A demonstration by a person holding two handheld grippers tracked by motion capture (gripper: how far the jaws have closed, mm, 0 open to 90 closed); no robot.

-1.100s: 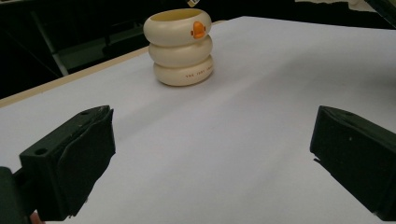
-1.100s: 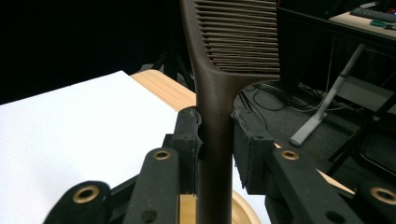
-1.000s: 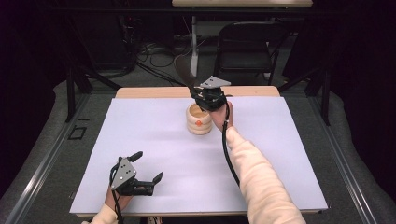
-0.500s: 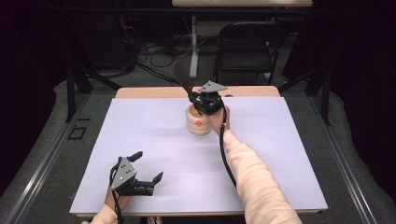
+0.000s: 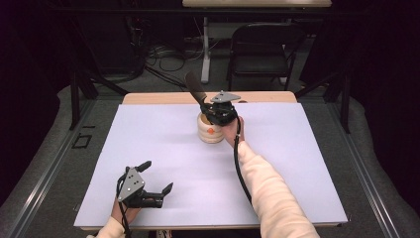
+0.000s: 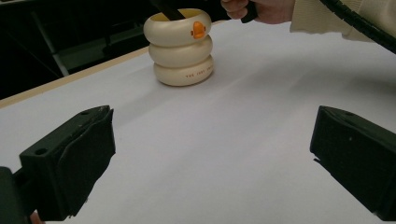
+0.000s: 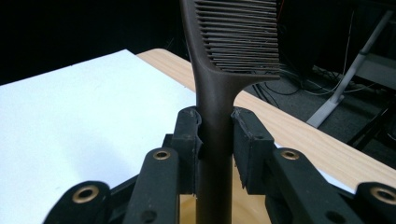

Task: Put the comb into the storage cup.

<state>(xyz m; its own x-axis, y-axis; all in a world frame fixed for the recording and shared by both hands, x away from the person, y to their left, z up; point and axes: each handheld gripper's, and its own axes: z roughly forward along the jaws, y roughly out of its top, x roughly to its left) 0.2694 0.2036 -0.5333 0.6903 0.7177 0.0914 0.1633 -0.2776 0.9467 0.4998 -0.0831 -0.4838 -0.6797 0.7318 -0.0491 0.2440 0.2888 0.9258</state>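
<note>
A white sheet (image 5: pixel 163 148) covers most of the table (image 5: pixel 148 97), and only a strip of wood shows along the far edge. Behind the table stands a dark folding chair (image 5: pixel 262 47), with cables (image 5: pixel 163 54) lying on the floor near it. The sheet around the cream holder (image 5: pixel 210 130) is bare, and nothing stands between the holder and the left gripper (image 5: pixel 157 187).

The holder looks like three stacked rings with a small orange mark on its front. It stands on the far middle part of the sheet. In the left gripper view the holder (image 6: pixel 181 46) is upright and the handle of the comb (image 6: pixel 164 6) goes down into its yellow opening.

The right gripper (image 5: pixel 212 110) hangs directly over the holder. Its jaws are clamped on the handle of the dark comb (image 7: pixel 219 93), one pad on each side, and the teeth point up and away.

The left gripper rests near the front left corner of the sheet, well apart from the holder. Its jaws stand wide apart and nothing is between them.
</note>
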